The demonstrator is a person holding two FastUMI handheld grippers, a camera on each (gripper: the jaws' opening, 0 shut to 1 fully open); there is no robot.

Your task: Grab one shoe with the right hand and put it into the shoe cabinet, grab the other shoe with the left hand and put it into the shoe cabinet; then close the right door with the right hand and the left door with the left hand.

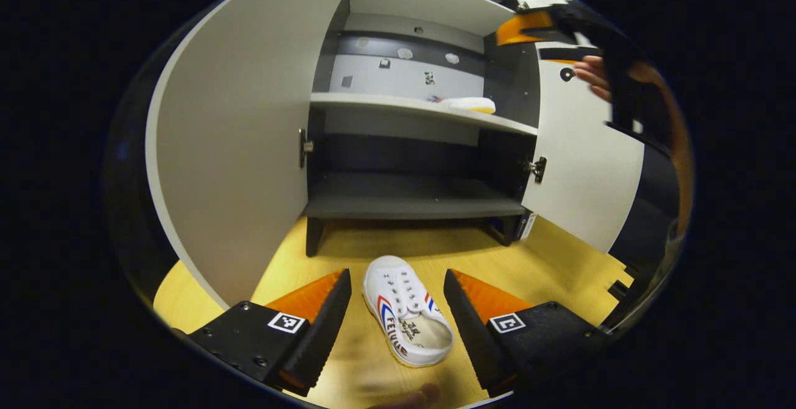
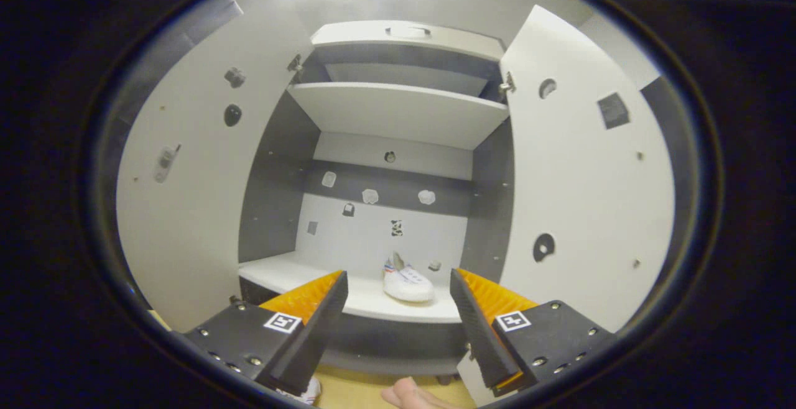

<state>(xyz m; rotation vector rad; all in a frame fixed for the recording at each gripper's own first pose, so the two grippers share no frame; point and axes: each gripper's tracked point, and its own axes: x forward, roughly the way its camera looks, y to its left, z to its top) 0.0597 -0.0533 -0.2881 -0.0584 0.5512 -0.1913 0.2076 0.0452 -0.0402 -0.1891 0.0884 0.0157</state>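
Note:
A white shoe (image 1: pixel 407 309) with red and blue stripes lies on the wooden floor (image 1: pixel 559 253) before the open shoe cabinet (image 1: pixel 410 197). My left gripper (image 1: pixel 398 328) hangs open just above it, a finger on either side, not touching. A second white shoe (image 2: pixel 407 281) rests on the cabinet's white middle shelf (image 2: pixel 292 275), and the same shoe (image 1: pixel 469 105) shows on that shelf in the left gripper view. My right gripper (image 2: pixel 398 316) is open and empty in front of the shelf. In the left gripper view that right gripper (image 1: pixel 547 20) and the hand holding it appear at upper right.
Both cabinet doors stand wide open: the left door (image 1: pixel 236 148) and the right door (image 1: pixel 584 166). A dark lower shelf (image 1: pixel 410 194) sits just above the floor. A fingertip (image 2: pixel 410 393) shows at the bottom edge of the right gripper view.

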